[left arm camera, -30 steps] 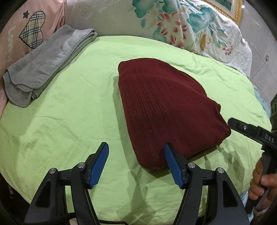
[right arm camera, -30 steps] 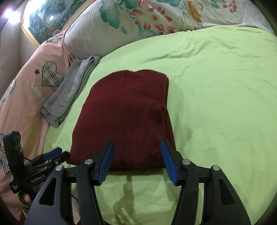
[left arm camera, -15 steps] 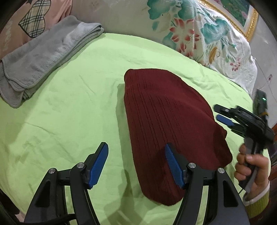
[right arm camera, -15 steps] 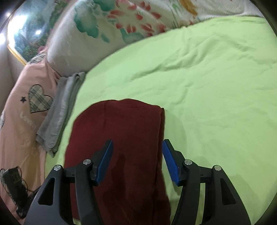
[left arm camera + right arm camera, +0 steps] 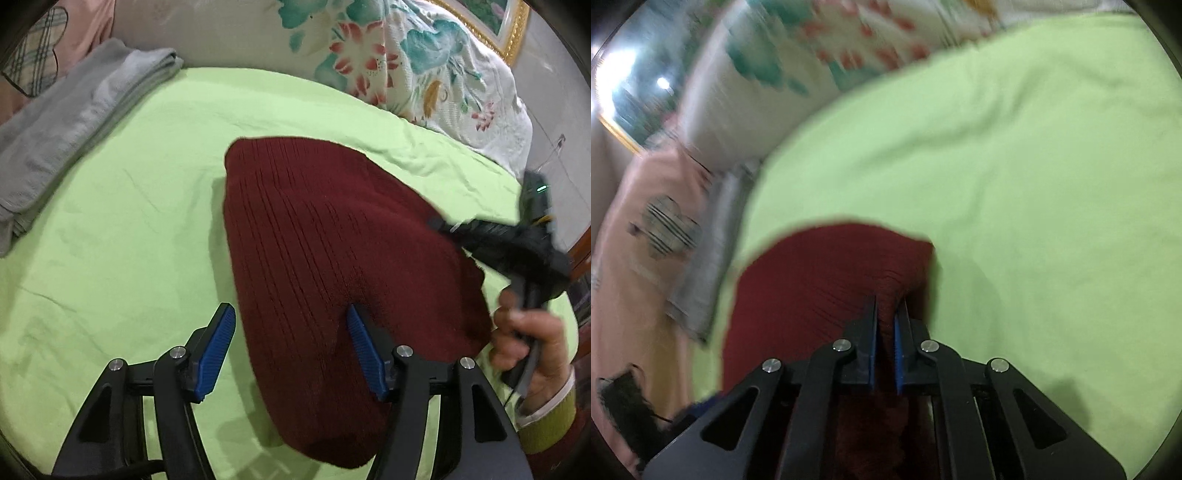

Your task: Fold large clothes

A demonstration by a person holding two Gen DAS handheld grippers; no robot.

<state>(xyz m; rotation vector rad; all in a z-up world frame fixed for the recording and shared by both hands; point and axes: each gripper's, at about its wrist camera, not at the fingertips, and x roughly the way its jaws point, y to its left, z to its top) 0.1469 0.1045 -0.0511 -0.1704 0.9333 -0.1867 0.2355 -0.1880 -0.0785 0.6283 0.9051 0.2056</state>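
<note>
A folded dark red knit garment (image 5: 332, 258) lies on the light green bedsheet (image 5: 129, 240). My left gripper (image 5: 290, 332) hovers over its near left edge. The jaws are closing, with that edge between the blue pads (image 5: 218, 343), which do not squeeze it. In the right wrist view my right gripper (image 5: 886, 310) is shut, pinching a raised fold of the red garment (image 5: 820, 288) near its right edge. The left wrist view shows the same right gripper (image 5: 443, 225) at the garment's right side, held by a hand (image 5: 528, 339).
A folded grey towel (image 5: 74, 140) lies at the sheet's far left, next to a pink pillow with a plaid heart (image 5: 657, 229). A floral pillow (image 5: 369, 55) runs along the back. Green sheet (image 5: 1034, 184) stretches to the right of the garment.
My right gripper came down onto the garment's right edge and shut on a fold of it. My left gripper moved closer over the near left edge, its jaws slightly narrower.
</note>
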